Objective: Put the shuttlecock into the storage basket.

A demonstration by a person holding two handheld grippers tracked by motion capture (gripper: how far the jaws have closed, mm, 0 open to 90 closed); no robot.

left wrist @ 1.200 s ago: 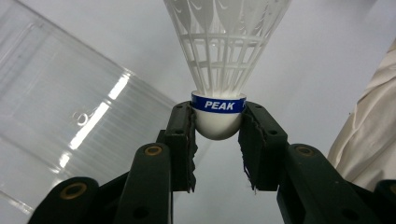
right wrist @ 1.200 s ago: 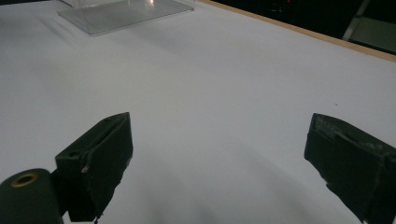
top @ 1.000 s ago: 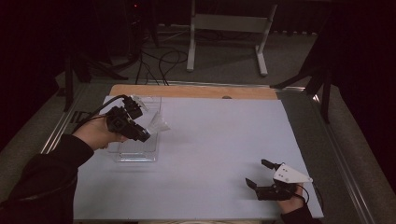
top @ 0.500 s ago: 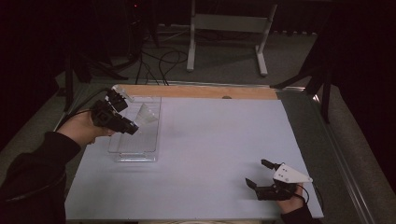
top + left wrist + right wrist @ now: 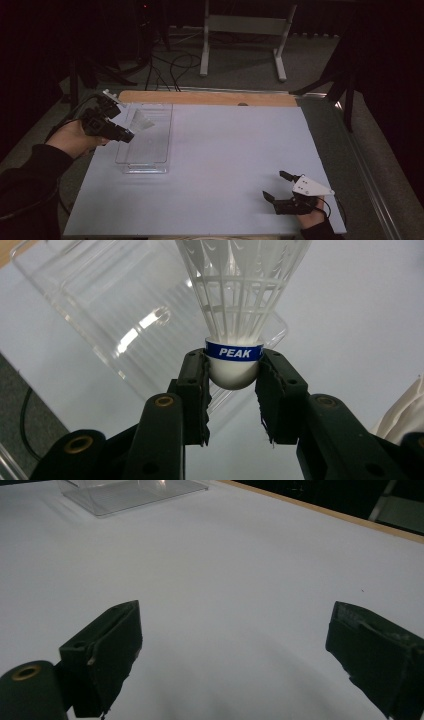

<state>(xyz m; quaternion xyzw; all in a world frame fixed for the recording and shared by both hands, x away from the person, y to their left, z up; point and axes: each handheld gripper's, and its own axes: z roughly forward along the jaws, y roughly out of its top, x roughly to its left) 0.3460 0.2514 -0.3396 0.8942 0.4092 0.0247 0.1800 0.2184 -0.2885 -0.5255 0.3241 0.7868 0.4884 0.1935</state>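
A white plastic shuttlecock (image 5: 240,305) with a blue band marked PEAK is held by its round cork base in my left gripper (image 5: 232,385), whose jaws are shut on it. From the high view the left gripper (image 5: 125,134) hangs over the left edge of a clear plastic box (image 5: 150,150), with the shuttlecock (image 5: 141,121) pointing over the box. My right gripper (image 5: 279,187) rests near the table's front right corner, open and holding nothing. Its black fingers (image 5: 107,650) stand wide apart over bare white table.
The clear plastic box (image 5: 125,492) lies at the table's left side on the white table top (image 5: 225,150). A wooden strip (image 5: 210,98) runs along the far edge. Beyond it are a metal stand (image 5: 245,30) and cables on the floor.
My left gripper, holding the shuttlecock, has drawn back to the left, from above the box's middle to its left edge. The right gripper has stayed where it was.
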